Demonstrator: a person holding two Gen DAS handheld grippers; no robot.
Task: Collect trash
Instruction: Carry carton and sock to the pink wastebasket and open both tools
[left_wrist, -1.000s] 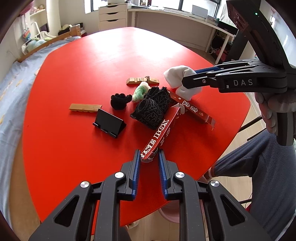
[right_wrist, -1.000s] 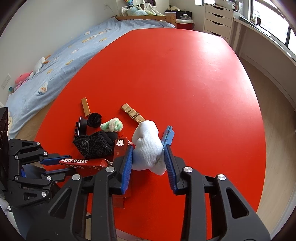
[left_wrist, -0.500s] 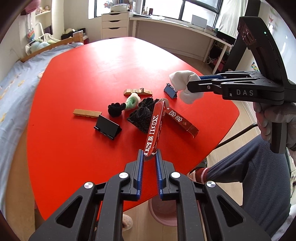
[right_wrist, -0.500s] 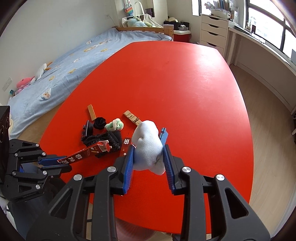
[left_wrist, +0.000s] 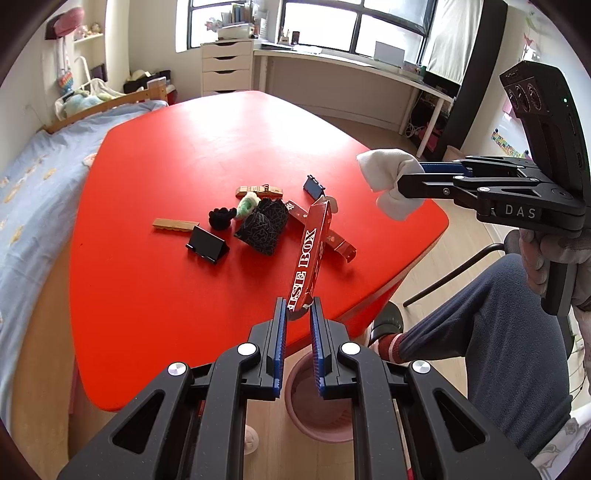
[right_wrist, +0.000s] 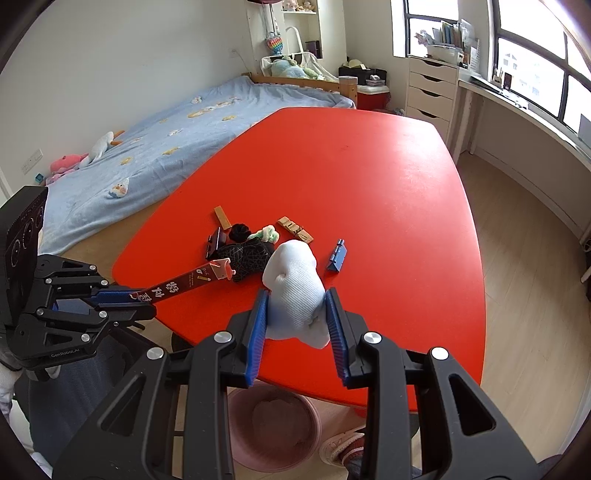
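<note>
My left gripper (left_wrist: 298, 314) is shut on the end of a flattened red carton (left_wrist: 309, 260) printed "BOX", held up over the table's near edge. The carton also shows in the right wrist view (right_wrist: 184, 286). My right gripper (right_wrist: 297, 306) is shut on a white crumpled wad (right_wrist: 293, 284), held in the air above the red table (right_wrist: 369, 177). The wad shows in the left wrist view (left_wrist: 388, 177). A pink bin (right_wrist: 273, 424) stands on the floor below the table edge, under both grippers, and also shows in the left wrist view (left_wrist: 314, 413).
On the table lie a black mesh pouch (left_wrist: 264, 227), a black fuzzy lump (left_wrist: 221, 218), a green-white wad (left_wrist: 246, 203), two wooden pieces (left_wrist: 173, 224), a black stand (left_wrist: 207, 245), a blue clip (left_wrist: 313, 186) and another red carton strip (left_wrist: 338, 242). The person's leg (left_wrist: 480, 332) is at right.
Both grippers have risen and pulled back toward the table's near edge. The red carton has lifted off the pile, and the pink bin has come into view below.
</note>
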